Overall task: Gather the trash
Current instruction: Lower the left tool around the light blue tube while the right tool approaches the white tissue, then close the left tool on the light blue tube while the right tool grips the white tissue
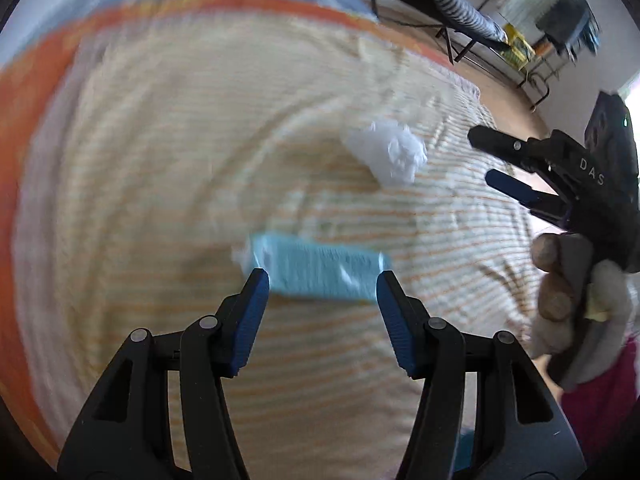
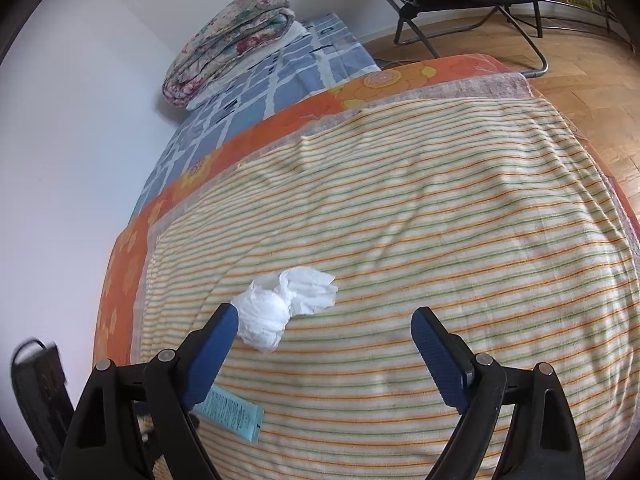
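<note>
**Two scraps on the striped bed**

Striped bedding point(image 2: 440, 208) covers the bed, with a folded quilt point(image 2: 232, 44) at eleven o'clock by the wall. Next in size, the light-blue packet point(image 1: 320, 270) lies flat just beyond the left hand-held gripper point(image 1: 323, 280), its long axis running three to nine o'clock across the parted jaws. Smallest, the crumpled tissue point(image 2: 280, 312) sits at eleven o'clock from the right hand-held gripper point(image 2: 325, 320), also spread apart, beside its left finger, twisted end pointing toward seven o'clock.
</note>
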`<move>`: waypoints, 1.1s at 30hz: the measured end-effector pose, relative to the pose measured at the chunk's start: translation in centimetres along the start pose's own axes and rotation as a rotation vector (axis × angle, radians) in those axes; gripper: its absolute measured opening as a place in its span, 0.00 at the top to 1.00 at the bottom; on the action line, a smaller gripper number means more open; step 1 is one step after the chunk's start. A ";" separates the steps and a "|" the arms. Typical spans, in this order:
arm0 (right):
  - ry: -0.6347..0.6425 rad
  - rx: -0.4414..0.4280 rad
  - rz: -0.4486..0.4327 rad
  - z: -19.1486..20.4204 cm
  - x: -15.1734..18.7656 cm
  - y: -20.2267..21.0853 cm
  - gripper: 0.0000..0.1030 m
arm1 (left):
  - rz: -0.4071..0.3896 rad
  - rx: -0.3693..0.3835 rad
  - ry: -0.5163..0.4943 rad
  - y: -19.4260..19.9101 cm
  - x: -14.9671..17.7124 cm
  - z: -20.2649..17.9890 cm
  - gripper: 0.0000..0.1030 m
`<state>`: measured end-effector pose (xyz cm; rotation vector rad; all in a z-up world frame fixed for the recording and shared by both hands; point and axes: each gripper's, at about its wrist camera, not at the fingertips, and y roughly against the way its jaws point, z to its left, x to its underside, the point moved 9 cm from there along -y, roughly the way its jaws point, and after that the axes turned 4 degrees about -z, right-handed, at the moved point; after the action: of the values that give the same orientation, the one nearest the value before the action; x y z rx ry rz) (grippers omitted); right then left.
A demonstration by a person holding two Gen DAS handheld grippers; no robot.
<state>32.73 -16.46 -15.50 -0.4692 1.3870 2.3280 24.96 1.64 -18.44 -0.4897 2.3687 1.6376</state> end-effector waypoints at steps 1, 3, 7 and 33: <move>-0.002 -0.001 -0.001 0.0 -0.1 0.0 0.12 | 0.021 0.014 0.016 -0.3 0.3 -0.1 0.44; -0.002 -0.004 0.001 0.2 -0.1 -0.1 0.12 | 0.031 0.011 0.021 -0.9 0.5 -0.3 0.44; 0.012 -0.007 0.005 0.6 0.1 -0.2 0.12 | 0.018 0.008 0.037 -2.0 -0.5 -0.4 0.44; 0.005 0.021 0.008 -1.4 0.1 0.3 0.12 | -0.100 -0.117 0.075 -5.1 -6.7 -1.0 0.23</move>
<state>32.60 -17.80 -15.89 -0.4641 1.4161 2.3180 33.08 0.01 -20.03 -0.6915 2.2685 1.7479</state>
